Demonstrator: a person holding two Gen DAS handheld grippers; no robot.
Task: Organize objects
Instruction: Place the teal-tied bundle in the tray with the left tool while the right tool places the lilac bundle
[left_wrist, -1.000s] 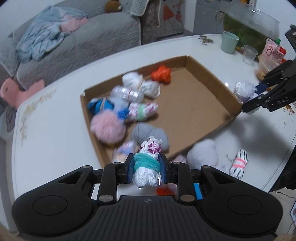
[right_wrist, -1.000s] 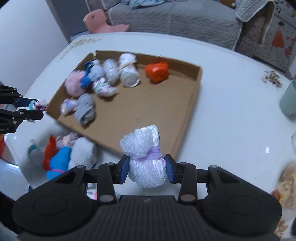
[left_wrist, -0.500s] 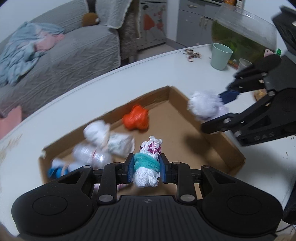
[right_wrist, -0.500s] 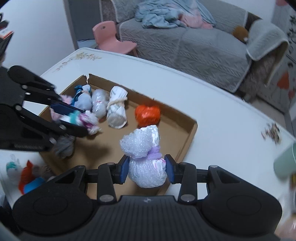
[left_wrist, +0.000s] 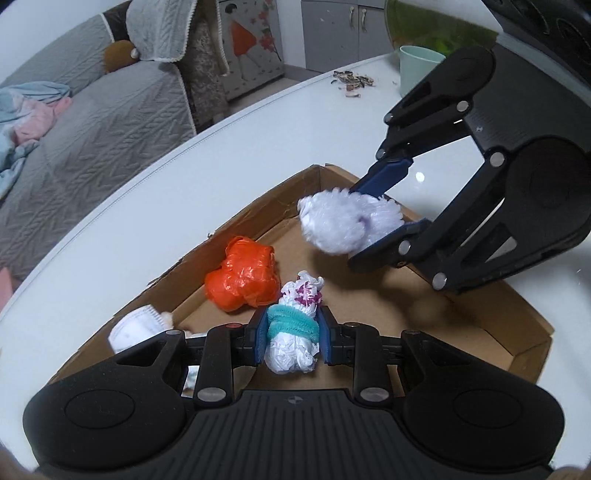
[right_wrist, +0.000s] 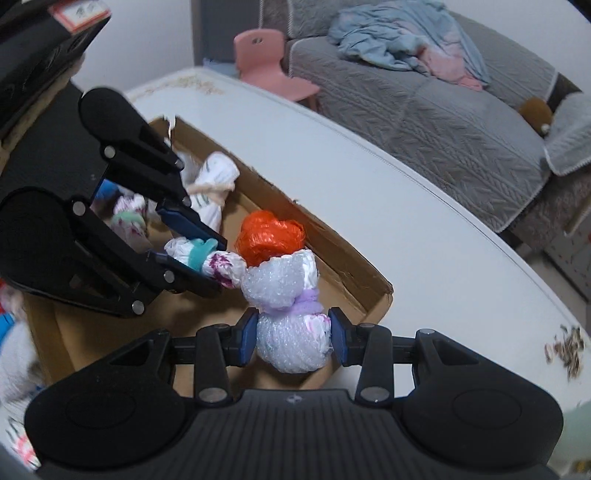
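Both grippers are over the cardboard tray (left_wrist: 480, 321) right now, each with a bundle pinched between its blue pads. The left gripper (left_wrist: 291, 338) is clamped on a white plastic-bag bundle with a teal band (left_wrist: 291, 325) around its middle; the long axis runs straight out along the fingers, with the purple-speckled end poking forward toward the tray's far corner and the plain white end back toward the camera. In the right wrist view that same bundle lies roughly sideways, speckled end pointing right, just beside the right gripper's load. The right gripper (right_wrist: 293, 336) is squeezed on a bubble-wrap bundle with a purple tie (right_wrist: 288, 306), gripped on the lower lobe just under the tie, so its long axis also runs forward along the fingers, with the bigger lobe sticking out ahead. Both bundles look held above the tray floor, not resting on it. An orange plastic bundle (left_wrist: 242, 280) sits on the tray floor by the far wall, just beyond both held bundles. A white bundle tied with beige string (right_wrist: 214, 188) lies further along that wall. The tray sits on a white table (left_wrist: 147, 206), with a mint cup (left_wrist: 419, 62) near the far edge.
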